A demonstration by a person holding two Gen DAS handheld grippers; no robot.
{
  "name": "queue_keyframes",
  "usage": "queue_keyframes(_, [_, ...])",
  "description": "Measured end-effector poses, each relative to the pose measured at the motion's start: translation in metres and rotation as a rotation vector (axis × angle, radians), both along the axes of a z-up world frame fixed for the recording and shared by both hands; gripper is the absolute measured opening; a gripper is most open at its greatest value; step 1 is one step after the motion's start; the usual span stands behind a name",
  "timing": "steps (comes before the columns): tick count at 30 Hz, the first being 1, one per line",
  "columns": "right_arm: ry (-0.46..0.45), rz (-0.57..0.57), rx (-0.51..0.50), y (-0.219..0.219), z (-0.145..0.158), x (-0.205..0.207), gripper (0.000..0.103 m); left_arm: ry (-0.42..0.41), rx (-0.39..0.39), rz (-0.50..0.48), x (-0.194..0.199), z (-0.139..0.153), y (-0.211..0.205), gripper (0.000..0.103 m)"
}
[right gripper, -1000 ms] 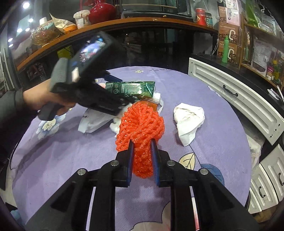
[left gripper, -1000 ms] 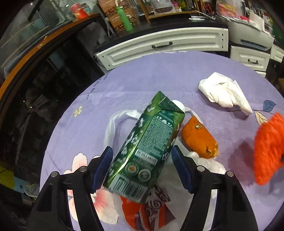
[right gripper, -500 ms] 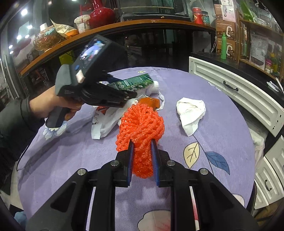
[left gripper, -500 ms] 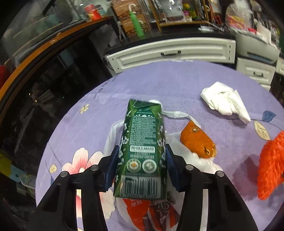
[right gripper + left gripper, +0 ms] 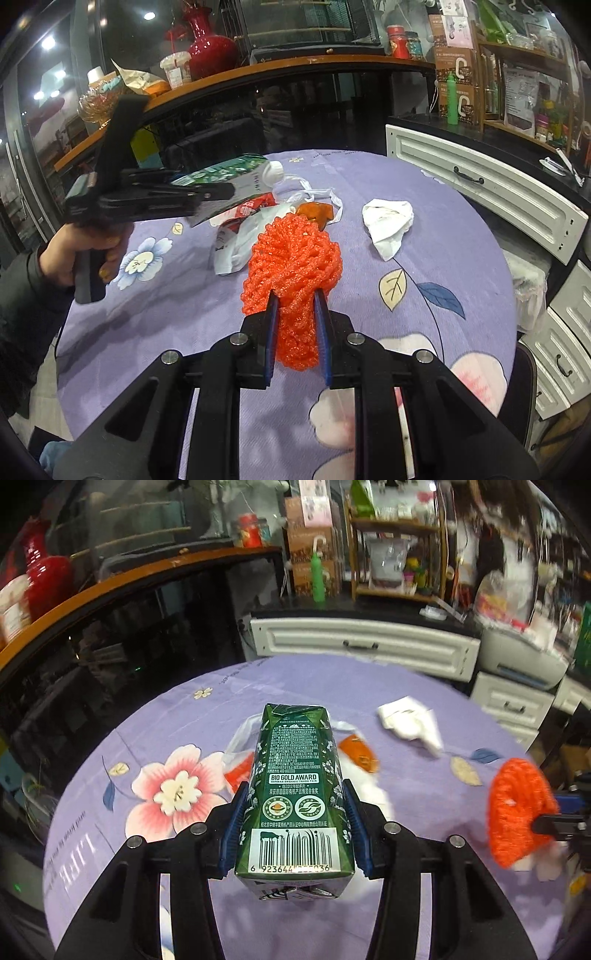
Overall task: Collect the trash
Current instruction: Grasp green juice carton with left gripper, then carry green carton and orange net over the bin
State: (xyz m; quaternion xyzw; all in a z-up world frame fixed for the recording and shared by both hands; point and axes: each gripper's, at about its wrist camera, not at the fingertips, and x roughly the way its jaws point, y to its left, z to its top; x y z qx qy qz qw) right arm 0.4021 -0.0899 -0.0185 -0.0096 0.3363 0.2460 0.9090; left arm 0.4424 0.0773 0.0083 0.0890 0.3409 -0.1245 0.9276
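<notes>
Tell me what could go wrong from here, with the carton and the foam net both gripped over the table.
The left gripper holds the green carton only near its base, so the long free end could swing or slip. Its white cap end tilts slightly up; if tipped, leftovers might drip. The soft orange foam net in the right gripper could squeeze out. The white tissue and orange peel remain uncollected.

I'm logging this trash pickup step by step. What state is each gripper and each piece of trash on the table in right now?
left gripper: shut on the green carton, jaws just closed in
green carton: held clear of the table
right gripper: shut on the orange foam net
orange foam net: bunched, held
white plastic bag: crumpled, lying on the tablecloth
white tissue: crumpled, lying apart
orange peel: lying by the bag
</notes>
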Motion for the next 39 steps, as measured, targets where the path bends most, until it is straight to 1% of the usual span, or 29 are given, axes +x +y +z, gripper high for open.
queue_keyframes(8, [-0.021,-0.041,0.012,-0.021,0.007,-0.042,0.019,-0.066,-0.063,-0.028,-0.064,0.010,-0.031,0.048])
queue_keyframes(11, [-0.023,-0.077,0.023,-0.038,0.006,-0.060,0.019,-0.083,-0.076,-0.045,-0.088,0.010,-0.049,0.048])
queue_keyframes(16, [-0.020,-0.144,0.031,-0.068,0.002,-0.083,0.019,-0.092,-0.095,-0.096,-0.117,0.009,-0.081,0.048])
queue_keyframes(26, [-0.004,-0.320,0.025,-0.148,-0.012,-0.122,0.019,-0.106,-0.141,-0.192,-0.152,0.005,-0.151,0.048])
queue_keyframes(28, [0.000,-0.348,0.019,-0.162,-0.016,-0.125,0.019,-0.101,-0.163,-0.219,-0.157,0.005,-0.165,0.048])
queue_keyframes(31, [0.017,-0.391,0.008,-0.183,-0.026,-0.127,0.019,-0.095,-0.187,-0.250,-0.164,0.006,-0.183,0.048])
queue_keyframes(35, [0.049,-0.437,-0.022,-0.203,-0.046,-0.123,0.019,-0.092,-0.196,-0.289,-0.170,0.004,-0.210,0.048])
queue_keyframes(39, [0.092,-0.464,-0.033,-0.217,-0.068,-0.113,0.019,-0.093,-0.184,-0.299,-0.174,-0.005,-0.230,0.048])
